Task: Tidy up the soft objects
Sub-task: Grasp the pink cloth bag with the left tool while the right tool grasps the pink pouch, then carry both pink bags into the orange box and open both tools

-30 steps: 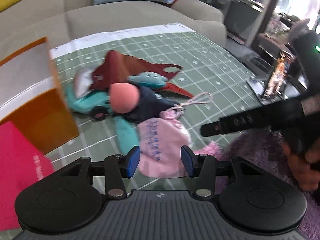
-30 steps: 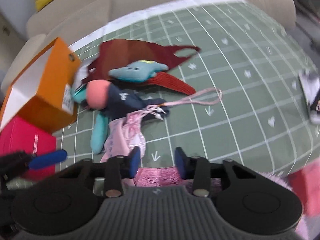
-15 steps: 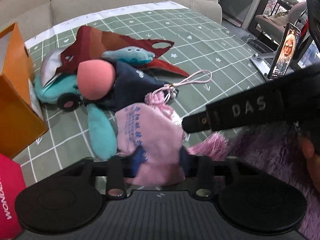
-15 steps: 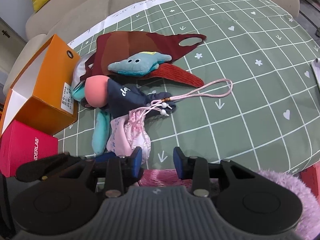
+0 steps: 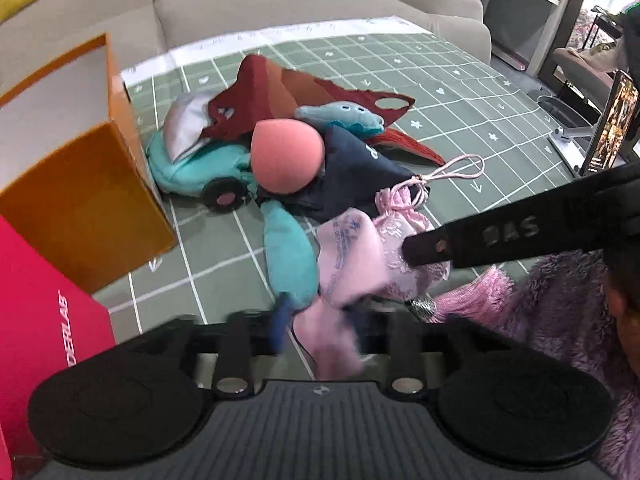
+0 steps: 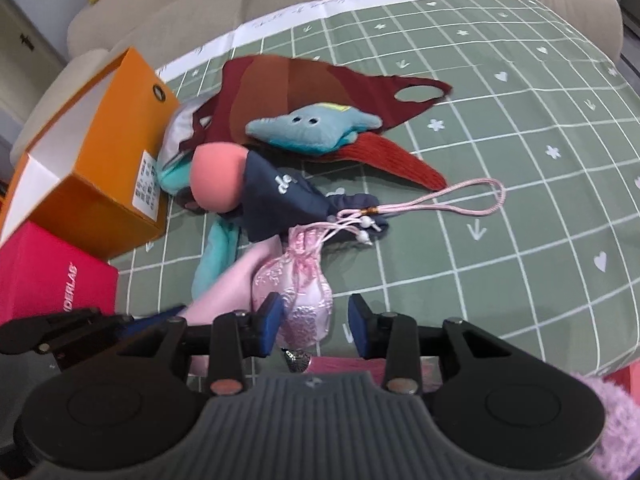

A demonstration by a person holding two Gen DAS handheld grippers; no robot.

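Pouches lie heaped at the near edge of the green mat: a plain pale-pink cloth pouch [image 5: 352,256] printed with blue writing, and touching it a shiny brocade drawstring pouch [image 6: 298,292] with a looped pink cord [image 6: 460,200]; the left gripper [image 5: 320,324], motion-blurred, has just been opening, its jaws now apart with the plain pouch's lower end between them, though the blur hides whether a pad touches the cloth; the right gripper [image 6: 314,322] stands half parted, the brocade pouch's end between the blue pads [image 6: 270,322], seemingly unpressed; beyond sit a navy bag [image 6: 280,196], a peach foam egg [image 6: 216,178], a teal plush [image 5: 288,256] and a blue stuffed ray [image 6: 312,126] on dark red fabric [image 6: 280,84]; an open orange box [image 6: 96,160] and a red box [image 6: 44,280] stand at the left; the gridded mat [image 6: 500,100] covers a beige sofa [image 5: 280,12]; fluffy purple fur [image 5: 560,312] lies nearest.
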